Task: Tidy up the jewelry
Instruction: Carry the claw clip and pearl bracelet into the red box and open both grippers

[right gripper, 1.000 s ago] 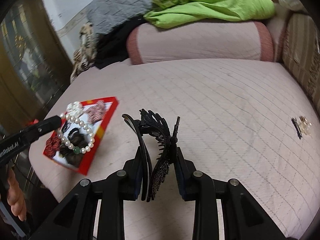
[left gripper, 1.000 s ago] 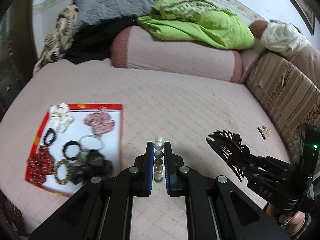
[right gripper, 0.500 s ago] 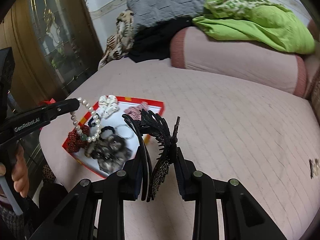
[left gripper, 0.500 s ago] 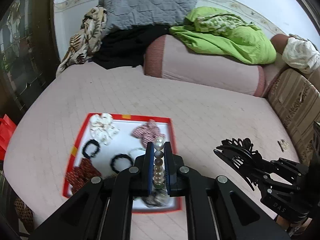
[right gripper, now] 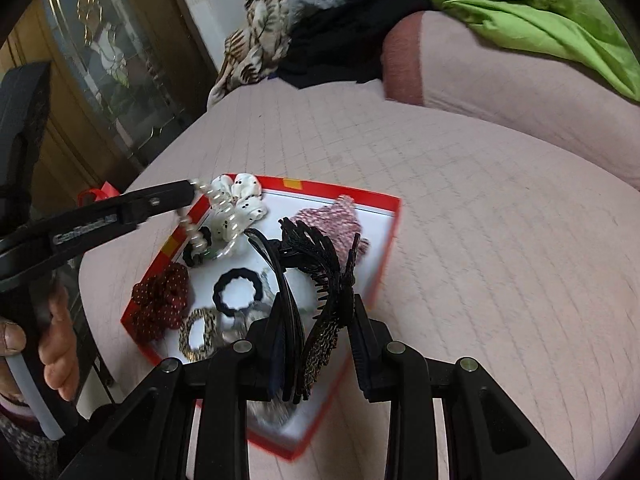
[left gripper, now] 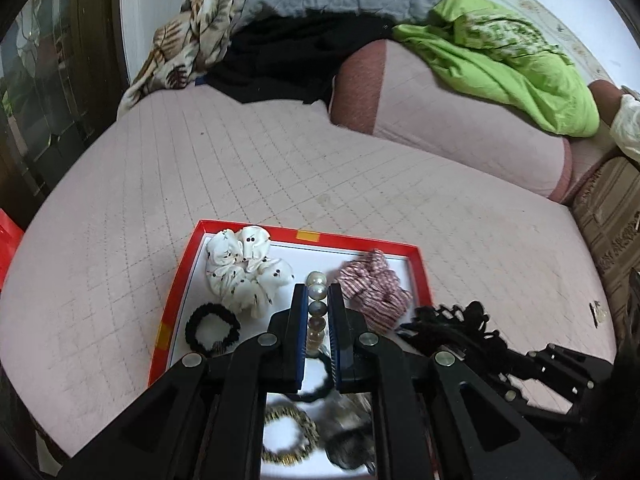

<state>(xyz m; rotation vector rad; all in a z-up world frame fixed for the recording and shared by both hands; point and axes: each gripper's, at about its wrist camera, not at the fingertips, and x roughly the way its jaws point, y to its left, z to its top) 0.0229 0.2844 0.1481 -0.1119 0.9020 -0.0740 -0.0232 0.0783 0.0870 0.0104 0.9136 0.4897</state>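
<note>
The left gripper [left gripper: 318, 312] is clenched on a pearl bracelet [left gripper: 316, 300] — glossy cream beads with one green one, hanging as a loose loop over the near-left corner of the red-rimmed tray [right gripper: 390, 236] — and the right gripper [right gripper: 320, 316] grasps a black toothed hair claw [right gripper: 320, 280] above the tray's near edge. To finish well, I would lower each piece over bare white floor, clear of the scrunchies [left gripper: 244, 272], and release only once low — the beads could slide out otherwise.
</note>
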